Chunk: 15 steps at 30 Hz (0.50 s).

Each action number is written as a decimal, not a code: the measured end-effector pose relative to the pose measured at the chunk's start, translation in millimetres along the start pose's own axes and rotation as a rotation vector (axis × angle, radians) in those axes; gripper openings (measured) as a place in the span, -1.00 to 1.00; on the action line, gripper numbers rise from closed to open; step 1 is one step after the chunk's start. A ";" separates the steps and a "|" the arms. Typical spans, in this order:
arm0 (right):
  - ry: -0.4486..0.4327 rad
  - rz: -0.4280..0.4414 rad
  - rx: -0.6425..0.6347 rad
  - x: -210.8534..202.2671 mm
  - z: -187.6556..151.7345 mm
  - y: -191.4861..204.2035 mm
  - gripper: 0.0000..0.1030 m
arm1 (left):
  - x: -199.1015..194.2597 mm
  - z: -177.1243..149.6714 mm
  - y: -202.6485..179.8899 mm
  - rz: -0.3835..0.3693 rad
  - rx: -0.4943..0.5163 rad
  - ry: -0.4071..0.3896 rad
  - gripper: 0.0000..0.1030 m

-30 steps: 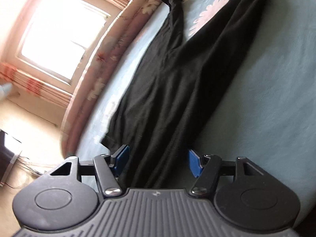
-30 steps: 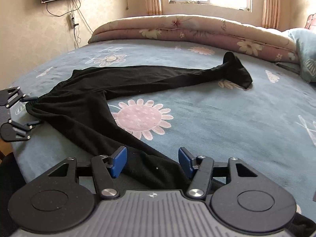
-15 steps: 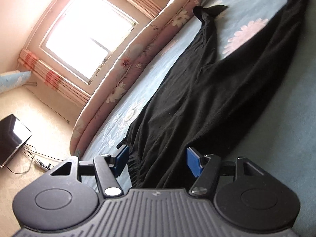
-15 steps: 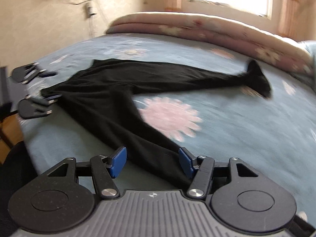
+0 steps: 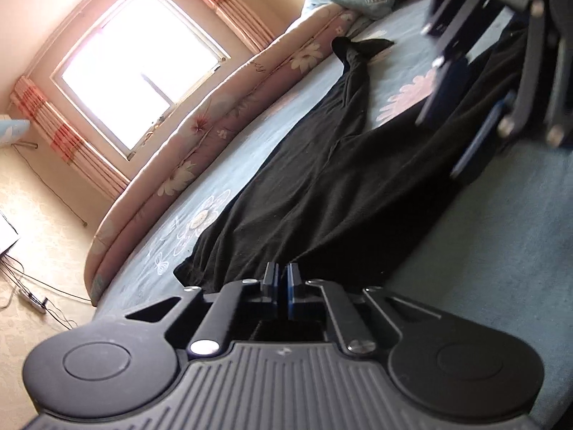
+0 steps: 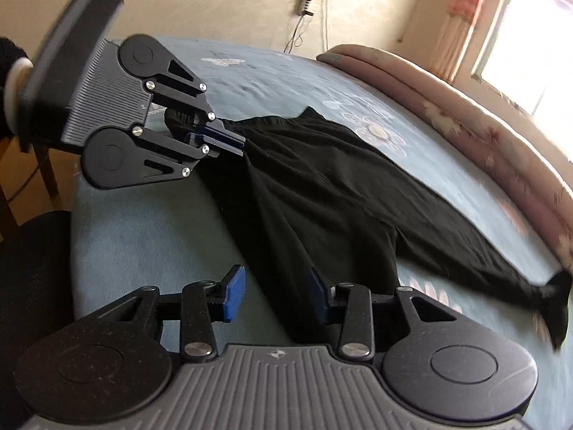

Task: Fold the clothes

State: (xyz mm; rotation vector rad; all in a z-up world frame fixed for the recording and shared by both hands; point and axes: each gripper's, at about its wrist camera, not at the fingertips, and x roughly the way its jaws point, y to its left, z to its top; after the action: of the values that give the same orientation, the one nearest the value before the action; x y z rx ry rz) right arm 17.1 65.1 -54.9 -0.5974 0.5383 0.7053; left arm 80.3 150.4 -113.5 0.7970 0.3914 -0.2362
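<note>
**Black trousers spread on the bed, waist end pinched**

The black trousers (image 6: pixel 322 193) lay flat on the blue flowered bed (image 6: pixel 143 236), their legs splayed apart toward the rolled quilt (image 5: pixel 200 132), one cuff crumpled at the far end. The left gripper (image 6: pixel 229 139) had its fingers pressed together on the waistband edge. The right gripper (image 6: pixel 275 294) straddled the nearer leg, its fingers closing, their pads apparently not yet pressing the cloth between them.

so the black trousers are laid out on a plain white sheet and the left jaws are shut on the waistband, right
Not quite: the sheet is blue-grey with a flower print, not plain white, as the right wrist view shows. The rest holds: the black trousers lie spread on it, and the left gripper has its jaws shut on the waistband.
</note>
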 end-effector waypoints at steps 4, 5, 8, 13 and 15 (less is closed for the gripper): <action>-0.006 -0.079 -0.122 21.0 10.7 20.7 -0.14 | -2.8 -3.0 3.4 -0.002 -0.030 -0.010 -0.94; -0.002 -0.101 -0.149 26.6 12.2 25.8 -0.15 | -3.1 -3.5 4.6 -0.002 -0.041 -0.011 -0.94; 0.022 -0.166 -0.212 42.4 14.7 39.4 -0.42 | -4.7 -6.5 7.6 0.001 -0.063 -0.013 -0.94; 0.044 -0.253 -0.257 41.7 11.5 46.0 -0.82 | -11.1 -11.2 6.6 0.002 -0.053 -0.014 -0.84; 0.046 -0.231 -0.232 35.2 13.1 44.0 -0.92 | -17.0 -10.5 3.0 -0.013 -0.025 -0.033 -0.74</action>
State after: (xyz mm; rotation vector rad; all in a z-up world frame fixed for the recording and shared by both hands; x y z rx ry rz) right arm 11.1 115.8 -81.9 -0.8792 0.4241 0.5386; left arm 63.4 161.2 -111.0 0.7648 0.3678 -0.2558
